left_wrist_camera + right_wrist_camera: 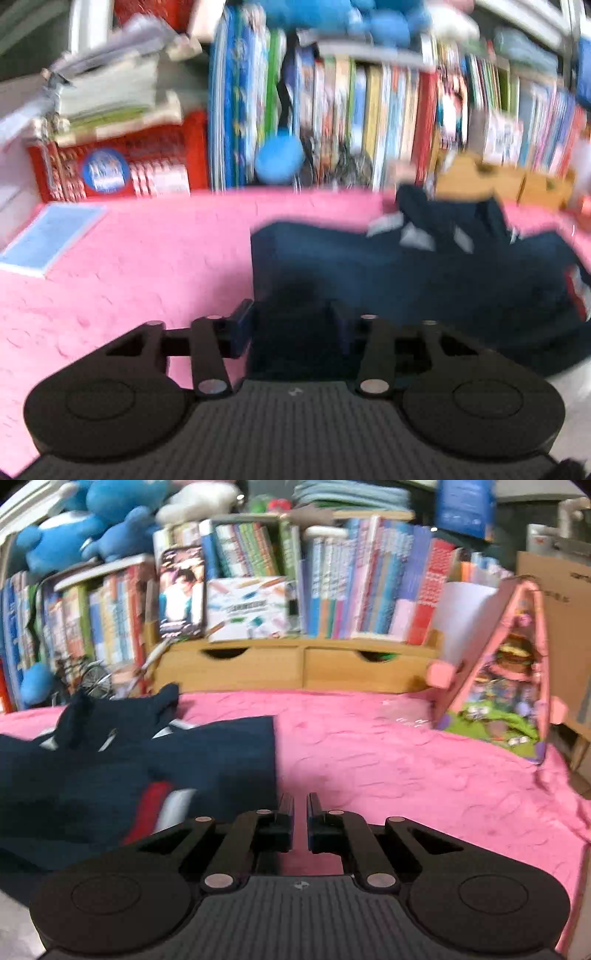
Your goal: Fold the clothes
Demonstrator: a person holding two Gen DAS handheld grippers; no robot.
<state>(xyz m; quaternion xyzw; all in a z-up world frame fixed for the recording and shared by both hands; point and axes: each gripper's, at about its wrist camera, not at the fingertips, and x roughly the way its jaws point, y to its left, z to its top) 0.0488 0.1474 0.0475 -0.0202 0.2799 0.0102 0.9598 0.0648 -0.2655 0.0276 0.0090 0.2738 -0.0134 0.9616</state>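
One navy garment [424,280] lies on one pink cover [129,266]; left gripper [295,325] clamps its near edge, right gripper [300,812] is closed, empty.

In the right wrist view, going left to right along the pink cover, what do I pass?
Navy garment → right gripper, shut, over bare pink cover → clear plastic wrapper → pink toy house.

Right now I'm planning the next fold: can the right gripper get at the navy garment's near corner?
Probably yes. The right gripper, shut on nothing, sits just beside the navy garment's edge over bare pink blanket, with nothing between them. It must open first.
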